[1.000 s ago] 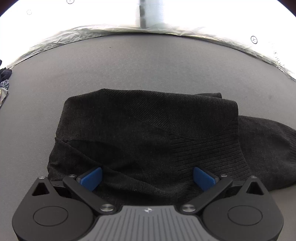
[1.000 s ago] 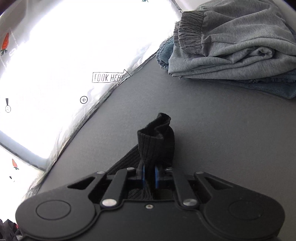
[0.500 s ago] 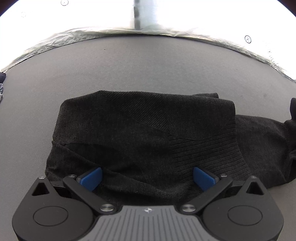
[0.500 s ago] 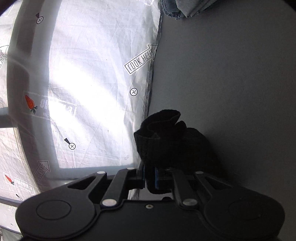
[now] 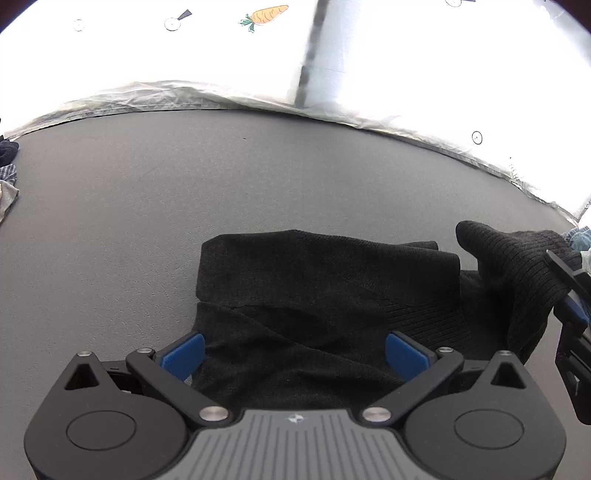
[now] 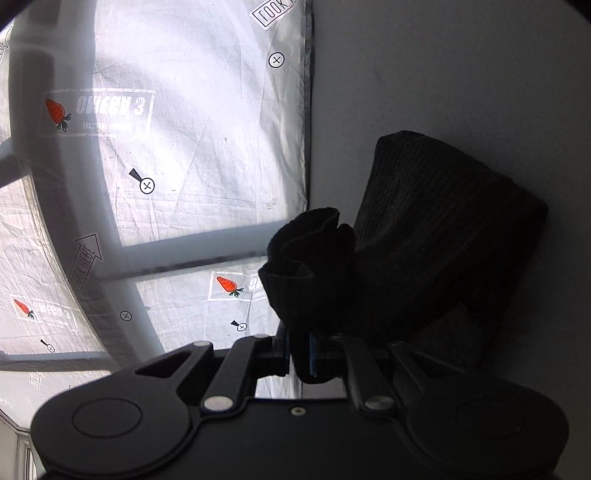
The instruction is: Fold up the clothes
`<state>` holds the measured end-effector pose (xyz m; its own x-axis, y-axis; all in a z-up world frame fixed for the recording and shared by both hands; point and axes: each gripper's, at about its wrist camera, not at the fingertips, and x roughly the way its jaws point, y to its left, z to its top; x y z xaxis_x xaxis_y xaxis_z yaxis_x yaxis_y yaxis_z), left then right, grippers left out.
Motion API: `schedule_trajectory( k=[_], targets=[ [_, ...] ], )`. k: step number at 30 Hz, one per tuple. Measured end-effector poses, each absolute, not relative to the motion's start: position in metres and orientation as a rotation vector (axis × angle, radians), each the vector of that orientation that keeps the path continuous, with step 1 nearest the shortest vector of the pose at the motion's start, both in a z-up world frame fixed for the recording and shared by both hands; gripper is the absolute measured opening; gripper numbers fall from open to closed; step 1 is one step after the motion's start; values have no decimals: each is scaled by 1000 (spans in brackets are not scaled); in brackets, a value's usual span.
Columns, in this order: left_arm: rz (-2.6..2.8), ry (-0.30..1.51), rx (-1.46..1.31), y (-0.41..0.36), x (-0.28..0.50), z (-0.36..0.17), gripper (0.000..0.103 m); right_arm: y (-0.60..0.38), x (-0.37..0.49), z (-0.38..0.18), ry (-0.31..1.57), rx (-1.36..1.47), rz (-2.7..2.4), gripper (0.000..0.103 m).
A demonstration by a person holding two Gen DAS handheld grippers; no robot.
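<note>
We see the black sweater lying on the grey worktop; the left gripper jaws are spread above its near edge, which the gripper body hides. The right gripper pinches its sleeve, half lost in shadow.

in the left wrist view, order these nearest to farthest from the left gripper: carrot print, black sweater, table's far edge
1. black sweater, folded directly ahead of the left gripper, under its open fingers
2. table's far edge, beyond bare grey surface
3. carrot print, high on the white backdrop, upper centre
</note>
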<state>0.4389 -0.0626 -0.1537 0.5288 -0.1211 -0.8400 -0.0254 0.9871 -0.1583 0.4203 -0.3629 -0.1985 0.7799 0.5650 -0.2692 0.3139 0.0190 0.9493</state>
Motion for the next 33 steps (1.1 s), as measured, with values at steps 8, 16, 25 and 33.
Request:
schedule_trajectory(
  k=[8,16,25,33],
  targets=[
    [117,975,-191,17,406,-152,103,-272,446,-221,987,1520,285,10],
    [167,1025,-262,35,393,-171,103,-220,459,-220,1180,1289,359,19],
    [148,1027,-242,17,393,-171,103,-211,467,-211,1217,1310,411,36],
    [138,1026,-228,7,391,-168,103,-227,473,-184,1107,1378,452,41]
  ],
)
